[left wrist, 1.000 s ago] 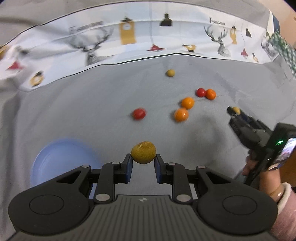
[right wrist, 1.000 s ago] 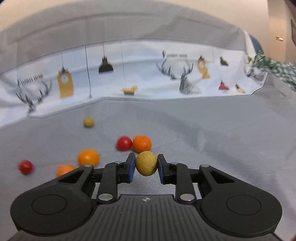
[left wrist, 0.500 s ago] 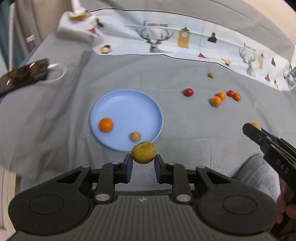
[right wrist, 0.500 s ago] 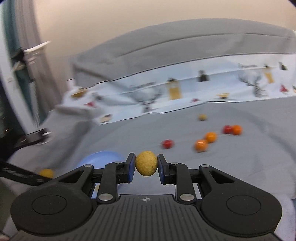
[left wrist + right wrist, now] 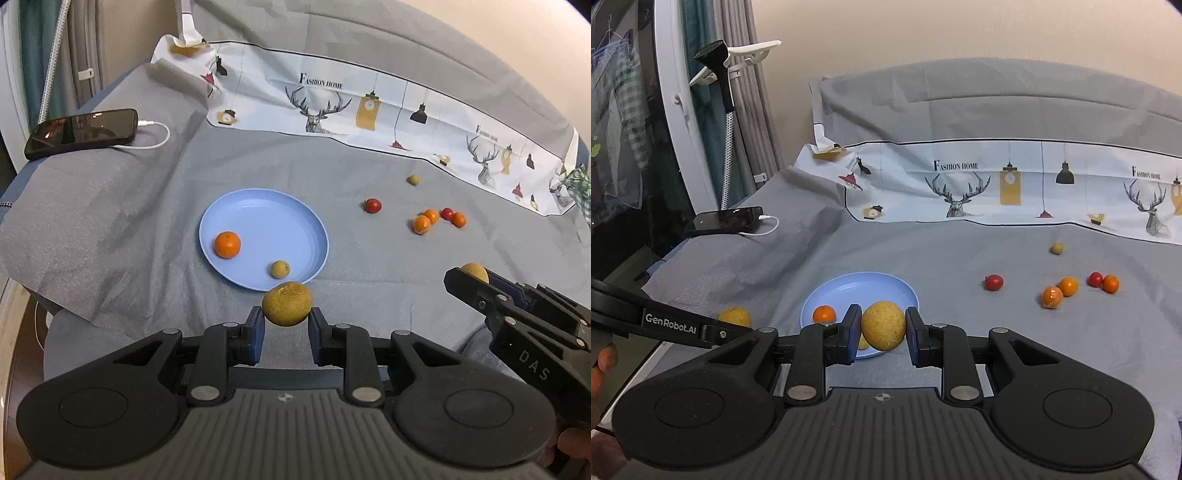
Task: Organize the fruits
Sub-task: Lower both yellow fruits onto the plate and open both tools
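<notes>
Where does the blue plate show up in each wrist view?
Left wrist view: blue plate left of centre, just beyond the left tongs.
Right wrist view: blue plate at centre, partly hidden behind the right tongs.
Shared landmark: the black phone lies to the plate's upper left in both.

1 round light-blue plastic plate (image 5: 317,236), 4 small orange citrus fruits (image 5: 227,244), 2 red tomatoes (image 5: 373,205), 4 yellow-green round fruits (image 5: 287,303), 1 black smartphone (image 5: 81,132).
</notes>
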{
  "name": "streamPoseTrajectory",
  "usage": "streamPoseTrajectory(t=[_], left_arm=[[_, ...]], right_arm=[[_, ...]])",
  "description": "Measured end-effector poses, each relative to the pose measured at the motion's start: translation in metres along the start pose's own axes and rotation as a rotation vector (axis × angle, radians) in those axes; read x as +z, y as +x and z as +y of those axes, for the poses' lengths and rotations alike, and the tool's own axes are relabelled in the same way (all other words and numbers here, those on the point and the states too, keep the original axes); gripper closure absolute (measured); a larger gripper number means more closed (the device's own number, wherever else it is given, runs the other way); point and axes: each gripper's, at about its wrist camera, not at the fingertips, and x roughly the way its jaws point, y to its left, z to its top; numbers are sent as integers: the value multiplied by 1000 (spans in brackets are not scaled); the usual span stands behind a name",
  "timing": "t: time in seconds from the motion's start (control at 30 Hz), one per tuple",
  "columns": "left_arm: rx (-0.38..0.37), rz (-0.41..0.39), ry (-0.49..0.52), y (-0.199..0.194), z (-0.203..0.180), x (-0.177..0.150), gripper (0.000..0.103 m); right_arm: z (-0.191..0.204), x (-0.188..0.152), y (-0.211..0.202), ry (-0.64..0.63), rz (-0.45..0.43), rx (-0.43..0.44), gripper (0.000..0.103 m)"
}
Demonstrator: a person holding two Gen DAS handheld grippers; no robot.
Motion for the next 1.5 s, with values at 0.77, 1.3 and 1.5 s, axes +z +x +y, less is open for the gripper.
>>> streamPoseTrajectory(t=[0.77, 1.3, 1.5], left_arm=[[-10, 2, 13, 2, 3, -1, 75], [-8, 16, 18, 8, 4, 0, 75], [-9, 29, 12, 14, 7, 1, 75]], right_arm=[[2, -1, 5, -20, 21, 3, 76], [1, -2, 11, -12, 38, 6, 76], [0, -2, 17, -10, 53, 7, 76]])
